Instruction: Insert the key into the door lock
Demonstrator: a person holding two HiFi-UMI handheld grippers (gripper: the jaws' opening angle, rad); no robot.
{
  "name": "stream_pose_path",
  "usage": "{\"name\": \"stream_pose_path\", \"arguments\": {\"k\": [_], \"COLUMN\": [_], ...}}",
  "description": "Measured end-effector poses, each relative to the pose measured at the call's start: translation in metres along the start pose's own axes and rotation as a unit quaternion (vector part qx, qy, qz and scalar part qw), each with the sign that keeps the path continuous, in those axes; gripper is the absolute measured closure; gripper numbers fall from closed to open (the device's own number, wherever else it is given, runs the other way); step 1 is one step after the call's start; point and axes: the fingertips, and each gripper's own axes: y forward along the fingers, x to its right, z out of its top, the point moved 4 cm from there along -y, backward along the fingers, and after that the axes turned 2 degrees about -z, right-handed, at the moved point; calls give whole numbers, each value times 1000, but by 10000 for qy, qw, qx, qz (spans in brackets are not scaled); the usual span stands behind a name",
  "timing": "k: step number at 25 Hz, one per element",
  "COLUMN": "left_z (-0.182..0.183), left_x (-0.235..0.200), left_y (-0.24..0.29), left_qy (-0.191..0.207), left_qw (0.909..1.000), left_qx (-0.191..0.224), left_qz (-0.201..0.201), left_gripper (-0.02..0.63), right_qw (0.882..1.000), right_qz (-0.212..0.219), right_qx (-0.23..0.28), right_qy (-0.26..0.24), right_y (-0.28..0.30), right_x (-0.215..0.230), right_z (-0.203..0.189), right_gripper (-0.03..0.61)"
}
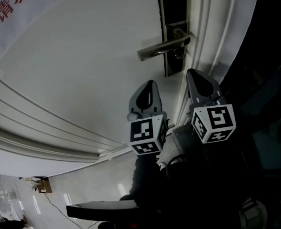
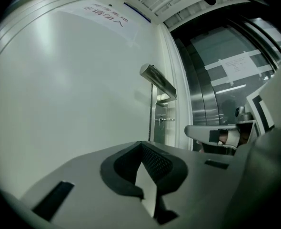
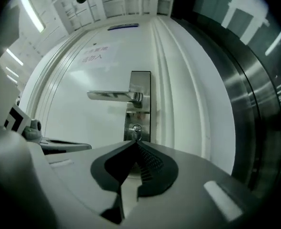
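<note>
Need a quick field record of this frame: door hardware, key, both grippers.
door: white, with a paper notice on it
handle: metal lever, level, on a tall lock plate
key: small metal piece sticking out of the plate below the lever; looks like the key already in the lock
left gripper: jaws together, nothing between them, short of the door
right gripper: jaws together, empty, aimed at the keyhole, apart from the key

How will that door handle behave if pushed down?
The door handle looks like polished metal, so probably stiff and somewhat slippery. Fixed to the lock plate at one end, it would likely pivot, not slide.
</note>
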Motion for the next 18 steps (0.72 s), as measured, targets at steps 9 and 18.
{"name": "stream_pose_path", "arguments": {"k": [9,18], "left_z": [-3,-3], "left_x": [4,6], "left_y": [3,5], "left_qy": [47,42], "left_qw": [9999,9999], "left_qx": [-113,-125], "left_qz": [-49,-92], "left_gripper": [612,612], "right_qw": [9993,9994], "right_qz": [117,140], "right_qx": [-110,-150], "right_qy": [346,289], "right_y": [3,4], "right_x": [-1,-3], "right_z": [-5,-6], "right_gripper": [580,578]}}
